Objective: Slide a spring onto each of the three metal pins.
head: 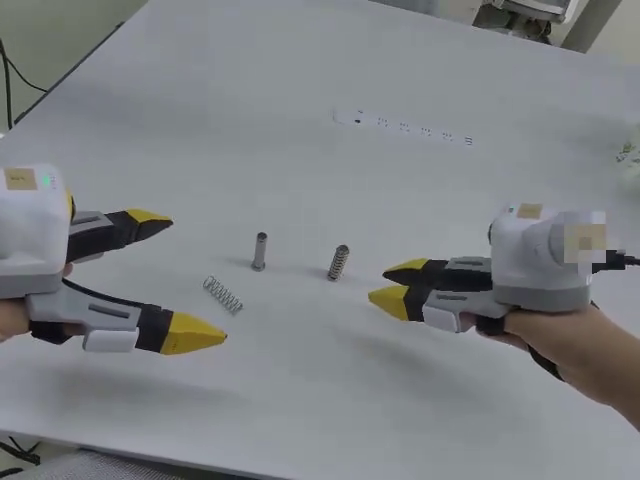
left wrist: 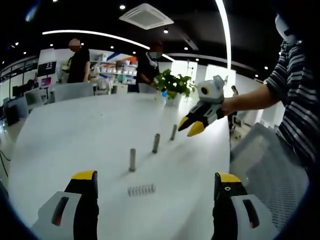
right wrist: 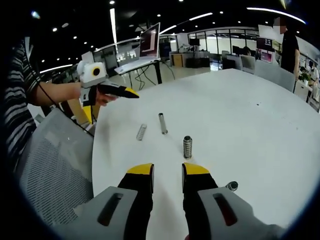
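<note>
Loose spring is found flat on worktop, just ahead of left tongs, spread wide. Right tongs are held narrowly apart, empty.

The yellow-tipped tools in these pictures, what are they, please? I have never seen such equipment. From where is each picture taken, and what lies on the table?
They are hand-held grippers with two jaws; a person holds one in each hand. The head view comes from a headset camera looking down at the left gripper and the right gripper. Each round picture comes from a camera riding on one gripper, looking along its jaws. On the table stand a bare metal pin and a pin wearing a spring; a loose spring lies beside them. The left gripper view shows a third pin. Both grippers are open and hold nothing.
</note>
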`<state>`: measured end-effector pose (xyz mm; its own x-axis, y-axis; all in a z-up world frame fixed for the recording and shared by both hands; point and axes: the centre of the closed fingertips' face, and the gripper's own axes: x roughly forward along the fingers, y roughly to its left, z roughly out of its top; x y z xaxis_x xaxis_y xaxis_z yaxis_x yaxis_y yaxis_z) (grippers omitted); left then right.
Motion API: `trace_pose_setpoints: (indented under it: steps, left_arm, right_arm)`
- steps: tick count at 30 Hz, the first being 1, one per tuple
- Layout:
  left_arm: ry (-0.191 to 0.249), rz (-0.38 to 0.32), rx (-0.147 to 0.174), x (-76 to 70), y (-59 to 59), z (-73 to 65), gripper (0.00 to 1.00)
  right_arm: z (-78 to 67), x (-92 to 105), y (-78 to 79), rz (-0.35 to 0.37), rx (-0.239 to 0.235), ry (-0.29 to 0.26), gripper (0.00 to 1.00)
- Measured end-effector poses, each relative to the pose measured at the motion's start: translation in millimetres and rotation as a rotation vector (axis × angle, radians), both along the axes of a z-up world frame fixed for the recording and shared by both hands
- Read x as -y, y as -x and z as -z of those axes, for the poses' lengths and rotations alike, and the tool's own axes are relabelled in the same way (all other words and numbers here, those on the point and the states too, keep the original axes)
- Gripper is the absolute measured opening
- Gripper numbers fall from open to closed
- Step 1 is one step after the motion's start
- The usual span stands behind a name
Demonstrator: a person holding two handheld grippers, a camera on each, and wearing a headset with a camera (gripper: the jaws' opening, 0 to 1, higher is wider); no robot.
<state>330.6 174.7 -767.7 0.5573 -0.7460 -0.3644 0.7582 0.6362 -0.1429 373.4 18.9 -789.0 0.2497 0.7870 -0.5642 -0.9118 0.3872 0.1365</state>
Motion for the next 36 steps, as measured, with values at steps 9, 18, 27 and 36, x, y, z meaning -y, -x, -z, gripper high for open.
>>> trace_pose_setpoints:
  steps: [9, 18, 27, 36]
  left_arm:
    - [-0.001, -0.004, -0.002, 0.4, 0.3, 1.3, 0.93]
    - [-0.005, 0.0, -0.005, 1.0, 0.4, 3.0, 0.93]
    - [-0.008, 0.003, -0.009, 0.2, 3.1, 4.4, 0.93]
    - [-0.01, -0.006, -0.008, -6.3, 2.7, 4.0, 0.93]
  right_arm:
    - [7.1, -3.9, 9.7, -0.015, -0.015, 0.01, 0.2]
    - [8.4, -14.4, 10.9, -0.039, -0.014, 0.017, 0.19]
    - [3.4, -54.0, 12.7, -0.11, 0.011, 0.019, 0.19]
    - [2.0, -94.2, 22.9, -0.211, 0.035, 0.032, 0.18]
